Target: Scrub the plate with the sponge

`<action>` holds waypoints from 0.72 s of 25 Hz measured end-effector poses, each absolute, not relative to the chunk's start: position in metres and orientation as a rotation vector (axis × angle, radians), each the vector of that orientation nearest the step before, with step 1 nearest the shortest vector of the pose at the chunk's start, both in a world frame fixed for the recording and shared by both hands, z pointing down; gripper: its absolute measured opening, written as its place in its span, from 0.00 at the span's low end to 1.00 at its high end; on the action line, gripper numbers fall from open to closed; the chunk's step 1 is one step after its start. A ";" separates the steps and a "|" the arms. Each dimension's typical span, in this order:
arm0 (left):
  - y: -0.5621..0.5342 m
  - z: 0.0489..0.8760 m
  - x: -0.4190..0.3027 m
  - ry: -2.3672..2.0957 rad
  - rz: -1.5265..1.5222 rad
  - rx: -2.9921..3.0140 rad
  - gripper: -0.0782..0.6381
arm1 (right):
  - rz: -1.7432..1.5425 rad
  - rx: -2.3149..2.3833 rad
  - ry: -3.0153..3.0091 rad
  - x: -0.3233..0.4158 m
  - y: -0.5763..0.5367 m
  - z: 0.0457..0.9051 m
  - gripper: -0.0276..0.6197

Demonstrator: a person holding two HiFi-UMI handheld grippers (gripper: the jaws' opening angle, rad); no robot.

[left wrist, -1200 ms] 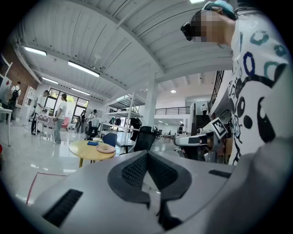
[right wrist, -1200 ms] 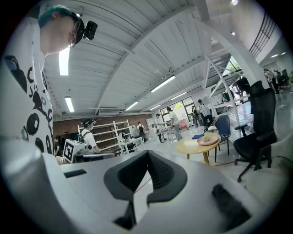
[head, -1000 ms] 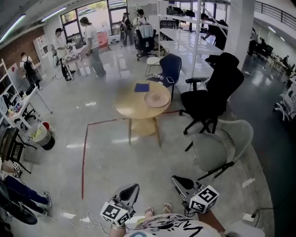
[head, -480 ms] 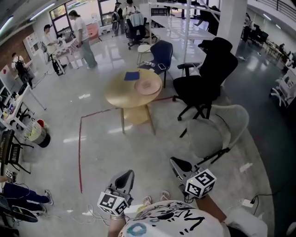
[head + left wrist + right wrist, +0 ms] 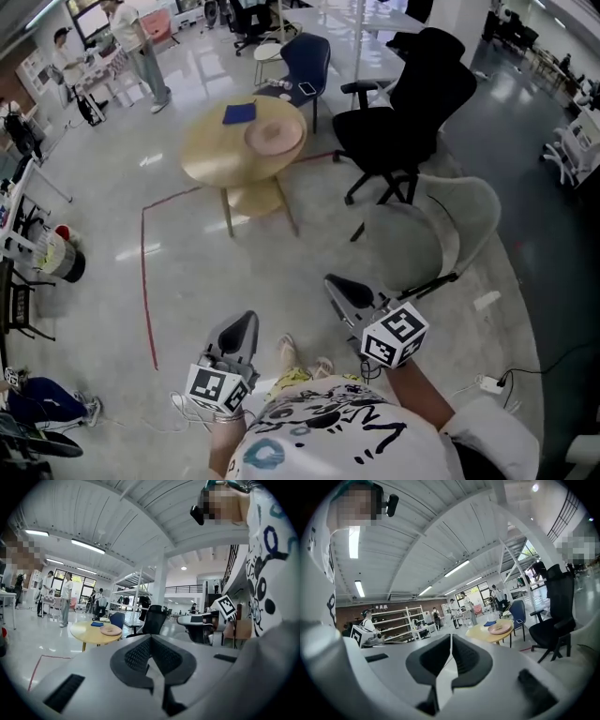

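left claw [image 5: 245,325] and right claw [image 5: 339,287] both pressed together, holding nothing, well apart from plate [image 5: 274,136] and sponge [image 5: 239,113] on desk [image 5: 211,157].

The floor [image 5: 309,246] is seen as glossy and smooth; the worktop [image 5: 210,156] and plate [image 5: 274,137] appear made of pale matt wood.

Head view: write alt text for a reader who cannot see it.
A person holds a shut, empty left gripper and right gripper low over the floor; ahead stands a round table carrying a plate and a blue sponge.
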State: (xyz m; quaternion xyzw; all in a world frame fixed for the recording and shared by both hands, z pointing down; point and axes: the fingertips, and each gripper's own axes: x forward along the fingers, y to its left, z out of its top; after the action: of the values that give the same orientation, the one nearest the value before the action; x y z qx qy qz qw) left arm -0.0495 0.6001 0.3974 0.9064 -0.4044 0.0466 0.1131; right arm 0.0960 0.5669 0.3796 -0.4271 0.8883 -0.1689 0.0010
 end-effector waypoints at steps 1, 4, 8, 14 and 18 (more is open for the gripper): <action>0.591 0.399 -0.051 -1.188 0.140 2.659 0.13 | -0.542 -1.326 2.789 0.093 0.558 0.381 0.09; 0.559 0.405 -0.062 -1.187 0.146 2.651 0.13 | -0.552 -1.302 2.795 0.081 0.529 0.384 0.09; 0.500 0.400 -0.082 -1.180 0.137 2.655 0.13 | -0.587 -1.338 2.774 0.067 0.476 0.383 0.09; 0.416 0.395 -0.110 -1.142 0.134 2.697 0.13 | -0.565 -1.412 2.738 0.051 0.401 0.376 0.09; 0.373 0.403 -0.125 -1.147 0.138 2.675 0.13 | -0.578 -1.452 2.713 0.042 0.364 0.377 0.09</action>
State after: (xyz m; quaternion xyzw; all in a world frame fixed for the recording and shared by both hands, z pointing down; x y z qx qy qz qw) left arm -0.1249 0.3729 0.4029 0.9121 -0.3910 0.0472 0.1136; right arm 0.0422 0.3638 0.3770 -0.4638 0.8665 -0.1846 0.0055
